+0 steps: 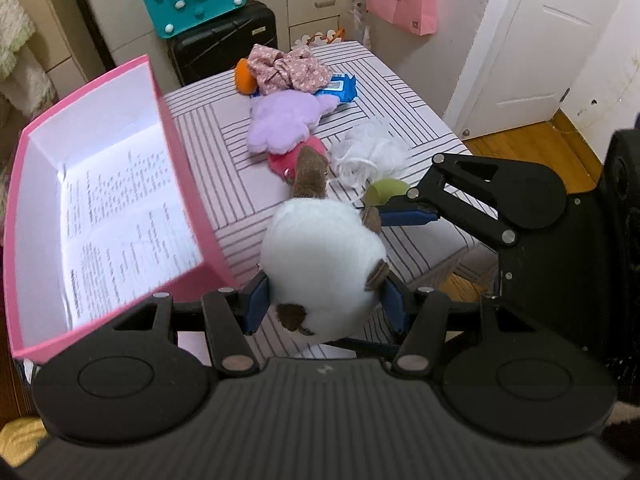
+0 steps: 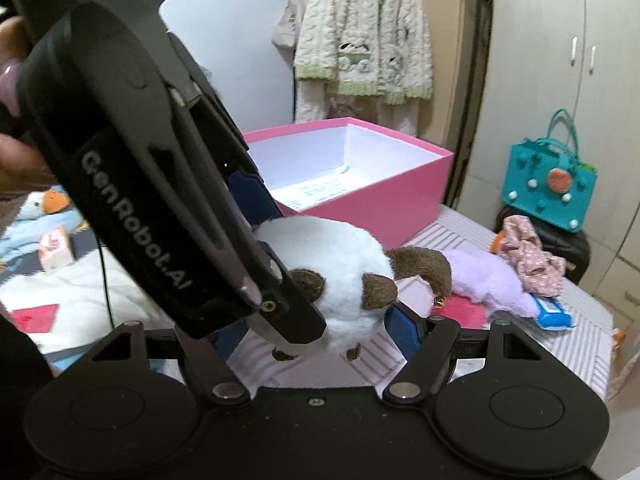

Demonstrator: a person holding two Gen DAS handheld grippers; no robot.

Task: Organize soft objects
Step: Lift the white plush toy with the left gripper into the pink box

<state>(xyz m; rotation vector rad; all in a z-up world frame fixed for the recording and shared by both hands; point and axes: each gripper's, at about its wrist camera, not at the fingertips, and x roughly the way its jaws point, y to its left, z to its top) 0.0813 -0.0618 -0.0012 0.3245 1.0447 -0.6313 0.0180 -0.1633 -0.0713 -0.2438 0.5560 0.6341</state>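
Note:
A round white plush toy (image 1: 320,256) with brown ears and a brown tail hangs above the striped surface (image 1: 404,96), next to the near corner of the pink box (image 1: 188,188). My left gripper (image 1: 325,306) is shut on its sides with both blue pads pressed into the fur. My right gripper (image 2: 316,336) also clasps the plush toy (image 2: 336,264); its right pad touches the fur, and its left finger is hidden behind the left gripper's body. The pink box (image 2: 384,184) stands open with a printed sheet on its white floor.
On the striped surface lie a purple plush (image 1: 284,120), a pink soft item (image 1: 286,162), a white mesh pouf (image 1: 368,152), a green cup-like piece (image 1: 380,194), floral cloth (image 1: 288,68) and a blue wipes pack (image 1: 340,88). A black suitcase (image 1: 224,40) with a teal bag stands behind.

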